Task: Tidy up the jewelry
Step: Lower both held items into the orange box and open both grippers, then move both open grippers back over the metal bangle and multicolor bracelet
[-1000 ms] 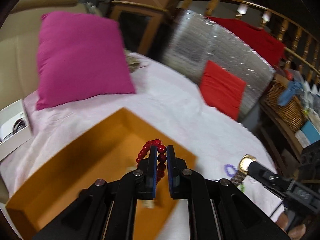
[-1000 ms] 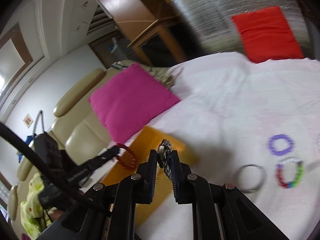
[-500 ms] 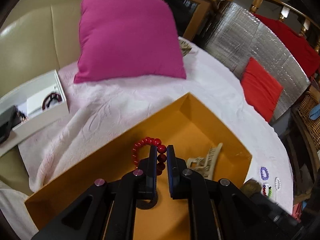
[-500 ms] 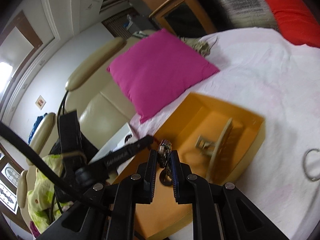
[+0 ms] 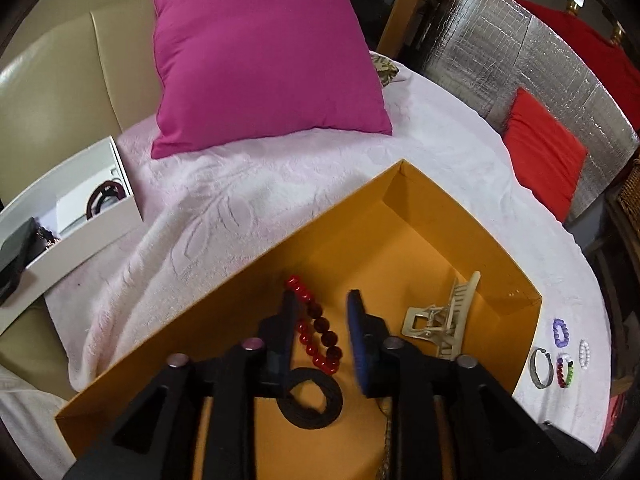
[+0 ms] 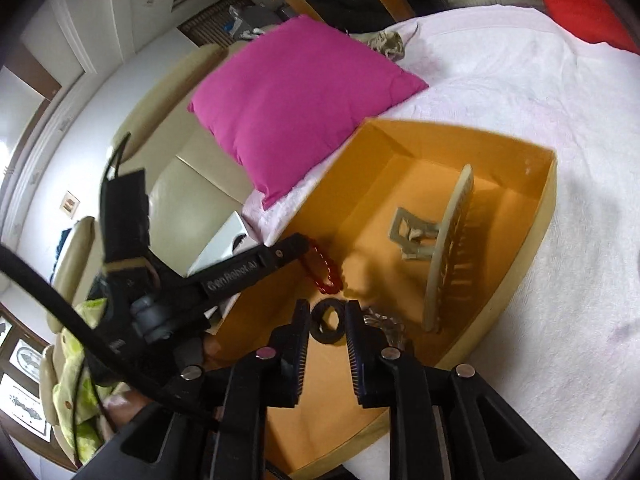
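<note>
An orange box [image 5: 436,216] [image 6: 544,216] lies on the white bedspread. My left gripper [image 5: 322,312] is open over it, and the red bead bracelet [image 5: 316,332] [image 6: 322,266] hangs between the jaws, touching the left finger. A black ring [image 5: 312,396] [image 6: 328,320] and a beige hair claw [image 5: 444,316] [image 6: 436,240] lie in the box. My right gripper [image 6: 328,320] is open above the box. A watch [image 6: 384,326] lies in the box, right of its right finger.
Several bracelets [image 5: 560,352] lie on the bedspread right of the box. A magenta pillow [image 5: 260,52] [image 6: 296,96] sits behind it. A white tray [image 5: 68,208] with small items stands on the left. A red cushion [image 5: 544,156] leans at the back right.
Both grippers have opened over the box. The red bracelet hangs loose between the left jaws. The watch has left the right jaws and lies in the box.
</note>
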Demonstrator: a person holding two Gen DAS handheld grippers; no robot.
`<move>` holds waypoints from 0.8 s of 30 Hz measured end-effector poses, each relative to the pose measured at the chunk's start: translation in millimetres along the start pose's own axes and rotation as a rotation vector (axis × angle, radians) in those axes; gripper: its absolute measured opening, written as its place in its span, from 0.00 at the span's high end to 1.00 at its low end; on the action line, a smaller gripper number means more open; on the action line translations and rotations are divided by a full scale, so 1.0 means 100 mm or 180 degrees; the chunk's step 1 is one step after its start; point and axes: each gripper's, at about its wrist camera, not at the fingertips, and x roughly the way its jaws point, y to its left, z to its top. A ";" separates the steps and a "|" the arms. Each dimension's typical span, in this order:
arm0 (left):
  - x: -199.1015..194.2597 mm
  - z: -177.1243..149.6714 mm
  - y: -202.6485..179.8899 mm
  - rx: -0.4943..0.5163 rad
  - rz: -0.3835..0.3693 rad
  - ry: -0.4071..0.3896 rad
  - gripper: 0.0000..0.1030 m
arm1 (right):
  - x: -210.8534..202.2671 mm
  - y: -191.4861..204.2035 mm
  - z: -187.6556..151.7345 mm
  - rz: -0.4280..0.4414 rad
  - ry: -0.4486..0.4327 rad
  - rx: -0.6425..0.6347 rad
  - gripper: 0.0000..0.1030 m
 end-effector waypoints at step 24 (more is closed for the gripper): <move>-0.35 -0.34 -1.56 0.1049 -0.0183 -0.0521 0.50 | -1.89 -1.40 -0.05 -0.0725 -0.0598 0.0560 0.77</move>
